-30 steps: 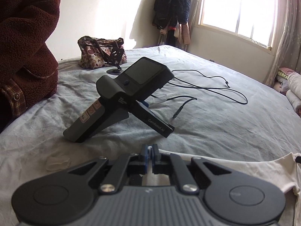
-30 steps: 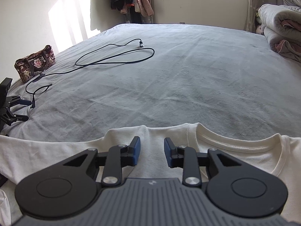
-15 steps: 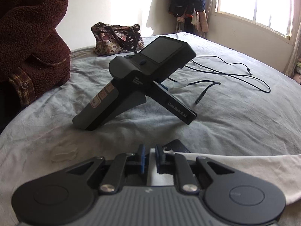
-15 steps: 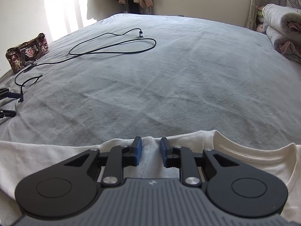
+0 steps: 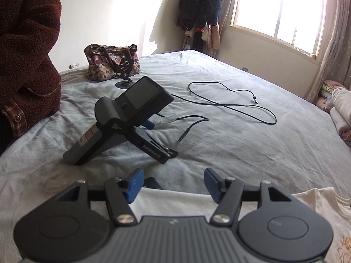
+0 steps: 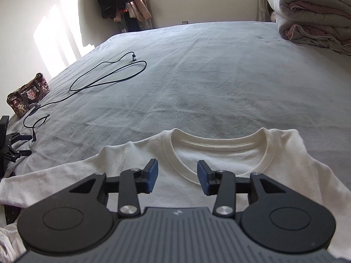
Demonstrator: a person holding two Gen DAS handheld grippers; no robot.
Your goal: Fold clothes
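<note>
Cream cotton long-sleeved T-shirt (image 6: 219, 160) lies flat, sleeve running toward nine o'clock, collar at twelve o'clock of the spread, empty right gripper (image 6: 177, 176); the left gripper (image 5: 173, 182) gapes empty over the sleeve.

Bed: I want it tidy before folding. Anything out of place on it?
Yes. Near the shirt lie a spare handheld device, a loose black cable and a patterned bag. None are laundry, and the device sits close to the shirt's left sleeve.

cream long-sleeved shirt (image 6: 219, 160) | spread flat, neckline facing up | on grey bed, sleeve stretched left
</note>
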